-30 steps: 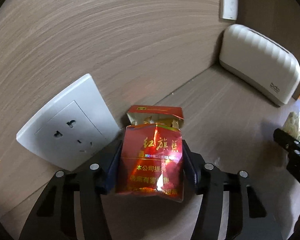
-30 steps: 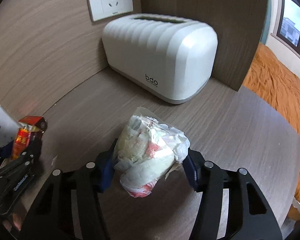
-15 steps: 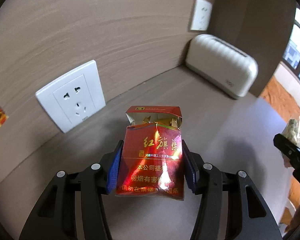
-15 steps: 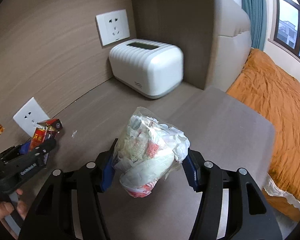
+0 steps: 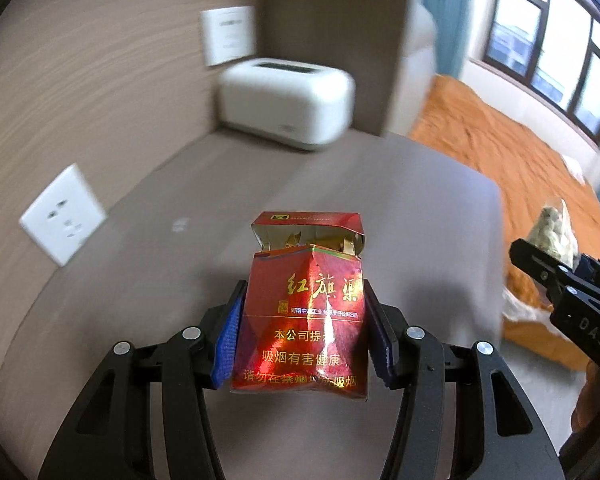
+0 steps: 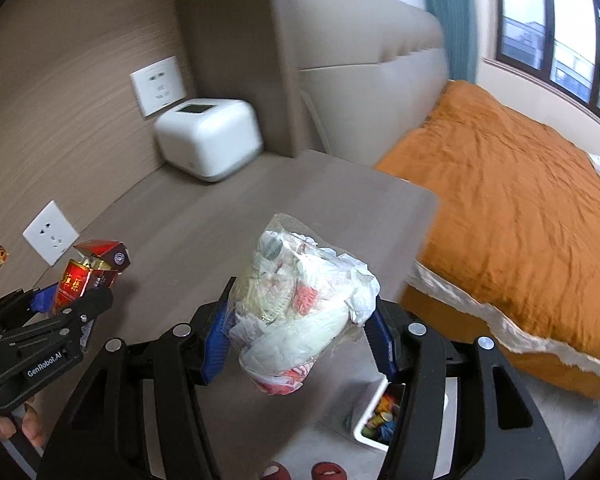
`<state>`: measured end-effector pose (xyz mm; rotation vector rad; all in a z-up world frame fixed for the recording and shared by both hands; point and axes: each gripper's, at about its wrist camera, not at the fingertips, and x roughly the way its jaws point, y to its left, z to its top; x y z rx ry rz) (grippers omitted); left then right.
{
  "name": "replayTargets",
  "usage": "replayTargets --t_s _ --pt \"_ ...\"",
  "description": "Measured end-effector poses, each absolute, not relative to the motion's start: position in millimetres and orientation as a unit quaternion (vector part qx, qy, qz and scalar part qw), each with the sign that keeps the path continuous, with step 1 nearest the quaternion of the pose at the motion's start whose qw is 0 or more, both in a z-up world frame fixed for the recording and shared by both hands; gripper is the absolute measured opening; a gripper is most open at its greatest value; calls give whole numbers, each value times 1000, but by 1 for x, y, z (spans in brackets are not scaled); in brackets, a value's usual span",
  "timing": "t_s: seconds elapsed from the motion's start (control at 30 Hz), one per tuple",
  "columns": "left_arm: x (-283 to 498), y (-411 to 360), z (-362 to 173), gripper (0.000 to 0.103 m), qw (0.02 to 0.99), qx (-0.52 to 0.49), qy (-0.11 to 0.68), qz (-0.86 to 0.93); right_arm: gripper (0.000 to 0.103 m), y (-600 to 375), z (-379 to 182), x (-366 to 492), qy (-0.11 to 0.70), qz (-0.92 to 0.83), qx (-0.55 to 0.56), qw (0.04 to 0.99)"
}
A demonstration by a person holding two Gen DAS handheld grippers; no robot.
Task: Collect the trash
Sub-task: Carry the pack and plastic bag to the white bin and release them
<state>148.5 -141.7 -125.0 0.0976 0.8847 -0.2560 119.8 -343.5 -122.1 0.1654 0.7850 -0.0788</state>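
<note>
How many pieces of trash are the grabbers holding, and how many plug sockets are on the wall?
Red crumpled cigarette pack in the left gripper: 1
Clear plastic bag of crumpled wrappers in the right gripper: 1
White wall sockets: 2
Total: 4

- The cigarette pack (image 5: 306, 320) is glossy red with gold characters and a gold-lined open flap.
- The left claw (image 5: 306, 336) is black with blue pads (image 5: 229, 336).
- The right claw (image 6: 300, 340) is coloured the same.
- The trash bag (image 6: 300, 304) is clear plastic over white, pale green and red scraps.
- The desk (image 6: 228, 216) is grey-brown with faint woodgrain.
- The tissue box (image 6: 208, 140) is plain white.
- The wall sockets (image 6: 50, 232) are white.
- The bed cover (image 6: 520, 208) is orange.
- The bin (image 6: 374, 412) is white, with multicoloured wrappers inside.
</note>
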Motion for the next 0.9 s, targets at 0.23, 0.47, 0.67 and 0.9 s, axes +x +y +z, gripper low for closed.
replayTargets --t_s 0.23,0.47,0.67,0.9 --pt "125 -222 -135 53 879 87 423 -201 59 -400 -134 78 393 -97 104 908" --pt "96 -291 -147 53 858 126 422 -266 59 -457 -155 39 411 -148 136 889" --pt "72 -344 -178 53 830 161 438 -305 59 -488 -178 19 425 -178 156 874" --pt "57 -391 -246 53 789 195 481 -328 59 -520 -229 5 455 -207 180 847"
